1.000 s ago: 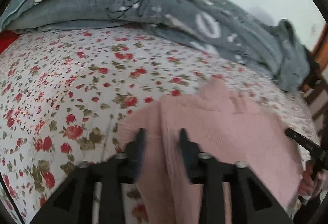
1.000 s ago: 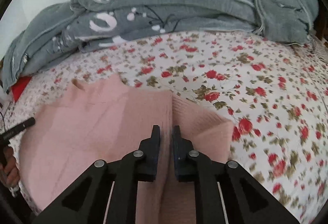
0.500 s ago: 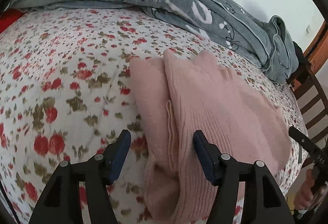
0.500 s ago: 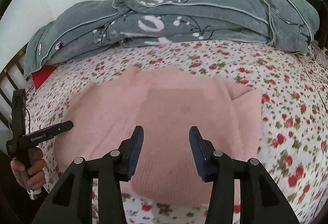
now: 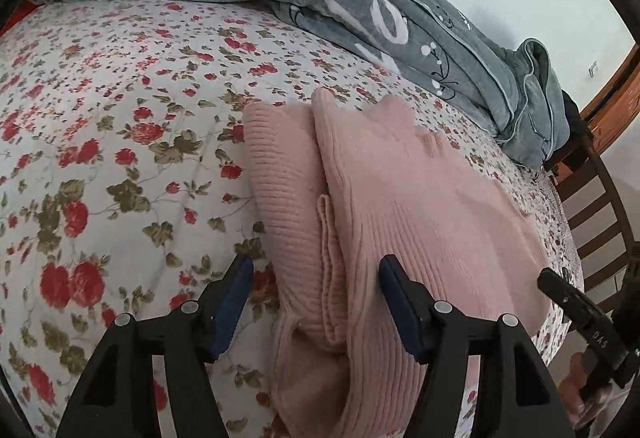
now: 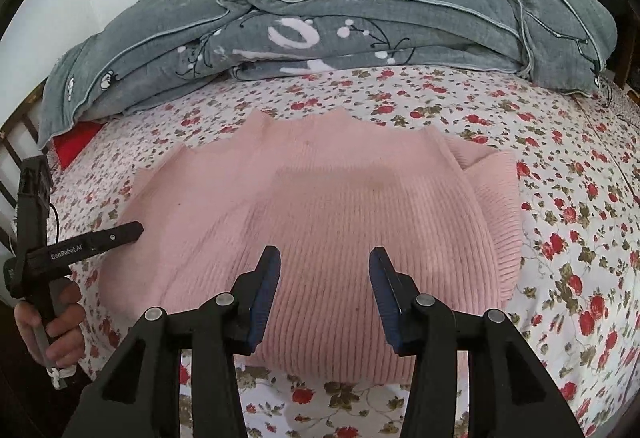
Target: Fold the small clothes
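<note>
A pink ribbed sweater lies folded on the floral bed sheet, one sleeve tucked along its left edge. My left gripper hovers open over that edge, its pads clear of the knit on both sides. In the right wrist view the sweater spreads flat. My right gripper is open above its near hem, with nothing pinched. At the left of that view, a hand holds the left gripper, and one of its fingers reaches over the sweater's side.
A rumpled grey quilt is heaped along the far side of the bed, against a pale wall. Something red sticks out under its left end. Wooden slats stand past the bed's right edge. The floral sheet extends to the right of the sweater.
Both grippers were shut on the pink knit a second ago. They have opened, let it go and drawn back, and the sweater has settled flat on the sheet.
</note>
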A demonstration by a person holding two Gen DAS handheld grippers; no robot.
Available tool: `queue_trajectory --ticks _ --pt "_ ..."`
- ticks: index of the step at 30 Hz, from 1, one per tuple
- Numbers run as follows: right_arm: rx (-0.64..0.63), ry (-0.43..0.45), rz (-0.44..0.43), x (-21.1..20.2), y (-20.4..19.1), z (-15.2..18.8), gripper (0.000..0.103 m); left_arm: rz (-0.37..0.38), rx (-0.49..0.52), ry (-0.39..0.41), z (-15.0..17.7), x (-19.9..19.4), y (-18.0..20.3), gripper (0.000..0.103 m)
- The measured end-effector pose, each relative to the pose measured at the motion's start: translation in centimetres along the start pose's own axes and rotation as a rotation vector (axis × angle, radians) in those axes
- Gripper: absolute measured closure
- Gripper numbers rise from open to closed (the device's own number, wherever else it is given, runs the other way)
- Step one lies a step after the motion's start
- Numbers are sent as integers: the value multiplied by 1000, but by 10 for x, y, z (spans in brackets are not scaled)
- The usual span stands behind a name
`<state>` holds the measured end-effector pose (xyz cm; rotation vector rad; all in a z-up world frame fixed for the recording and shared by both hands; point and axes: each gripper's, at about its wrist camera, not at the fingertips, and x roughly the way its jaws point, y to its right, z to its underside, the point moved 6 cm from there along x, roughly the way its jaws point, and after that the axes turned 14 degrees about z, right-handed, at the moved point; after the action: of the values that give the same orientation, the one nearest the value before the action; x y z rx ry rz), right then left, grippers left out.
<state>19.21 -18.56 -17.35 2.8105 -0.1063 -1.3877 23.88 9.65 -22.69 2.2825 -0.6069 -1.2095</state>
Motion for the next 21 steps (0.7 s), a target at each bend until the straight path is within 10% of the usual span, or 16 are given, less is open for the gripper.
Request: queue_trajectory --ticks 17,21 --pt "-151 53 177 60 -50 -13 56 15 -2 -10 -20 26 -3 39" --pt "-196 63 187 41 -52 3 58 -5 5 -6 -19 25 -1 59"
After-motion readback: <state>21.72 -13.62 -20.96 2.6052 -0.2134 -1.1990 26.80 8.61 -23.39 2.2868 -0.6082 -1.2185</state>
